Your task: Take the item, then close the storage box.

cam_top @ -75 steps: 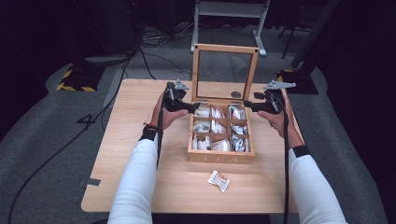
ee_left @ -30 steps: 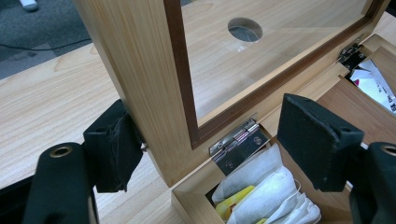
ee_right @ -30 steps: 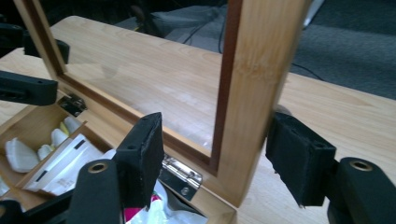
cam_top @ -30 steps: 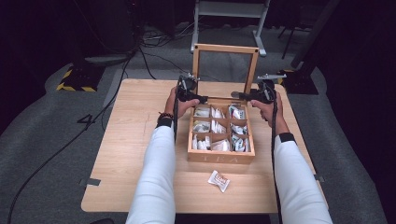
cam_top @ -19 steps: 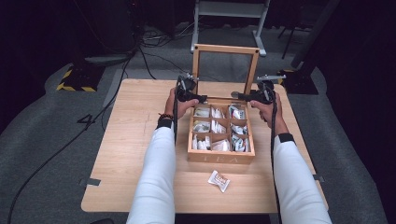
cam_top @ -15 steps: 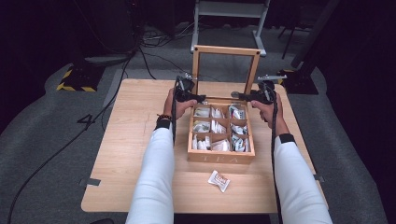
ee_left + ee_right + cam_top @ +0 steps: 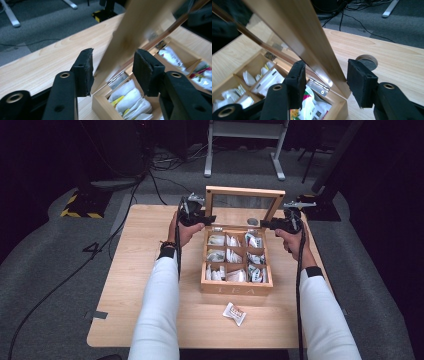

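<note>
Tea box (image 7: 236,289) front lettered "TEA", lid (image 7: 244,203) upright between open tongs (image 7: 113,68)

Table (image 7: 150,270) brightly lit, surroundings dark; lid (image 7: 132,32) motion-blurred in left gripper view; high view soft.

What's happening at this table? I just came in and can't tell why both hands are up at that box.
A person is working the hinged lid of a wooden tea box with two hand-held grippers. The left gripper and the right gripper each sit open with a side rail of the raised lid between the fingers, near the hinges. The compartments hold tea bags, and one loose tea bag lies on the table in front of the box.
</note>
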A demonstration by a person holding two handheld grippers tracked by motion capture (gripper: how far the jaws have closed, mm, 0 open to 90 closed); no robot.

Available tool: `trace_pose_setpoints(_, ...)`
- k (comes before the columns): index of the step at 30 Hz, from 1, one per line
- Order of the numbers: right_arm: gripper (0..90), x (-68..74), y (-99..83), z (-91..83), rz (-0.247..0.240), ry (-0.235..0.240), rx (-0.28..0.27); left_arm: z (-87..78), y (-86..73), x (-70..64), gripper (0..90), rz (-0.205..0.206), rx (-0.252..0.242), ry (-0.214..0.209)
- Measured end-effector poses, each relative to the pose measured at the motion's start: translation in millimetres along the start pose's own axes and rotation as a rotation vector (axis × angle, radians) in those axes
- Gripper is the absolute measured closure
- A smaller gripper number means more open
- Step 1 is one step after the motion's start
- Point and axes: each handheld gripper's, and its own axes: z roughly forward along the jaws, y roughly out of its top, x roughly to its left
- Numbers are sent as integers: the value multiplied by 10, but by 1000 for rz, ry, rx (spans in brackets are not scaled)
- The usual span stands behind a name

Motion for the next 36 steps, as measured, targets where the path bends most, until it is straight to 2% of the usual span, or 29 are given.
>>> trace_pose_setpoints(1, 514, 24, 13, -42, -19, 0, 2, -16, 7, -23, 528, 9, 2, 5)
trace_pose_setpoints(6, 526, 72, 49, -123, -42, -3, -17, -84, 44, -83, 543, 26, 5, 23)
trace_pose_setpoints(9, 540, 111, 98, -215, -74, -9, -40, -146, 80, -104, 563, 40, 3, 35)
trace_pose_setpoints(12, 548, 122, 111, -249, -83, -16, -39, -174, 91, -119, 571, 38, 4, 39)
trace_pose_setpoints(15, 561, 151, 126, -271, -94, -25, -37, -224, 119, -161, 575, 54, -10, 54)
trace_pose_setpoints(19, 565, 176, 139, -316, -90, -13, -62, -265, 147, -228, 576, 66, -12, 79)
trace_pose_setpoints(21, 565, 193, 145, -331, -104, -15, -57, -279, 148, -238, 575, 74, -3, 78)
trace_pose_setpoints(25, 579, 234, 159, -389, -114, -23, -67, -347, 169, -300, 575, 86, -33, 99)
trace_pose_setpoints(27, 589, 278, 164, -432, -133, -37, -59, -392, 180, -358, 574, 106, -25, 108)
trace_pose_setpoints(30, 592, 315, 167, -449, -153, -53, -46, -414, 184, -370, 574, 121, -11, 102)
trace_pose_setpoints(36, 586, 357, 157, -491, -158, -51, -40, -483, 192, -438, 572, 142, -5, 109)
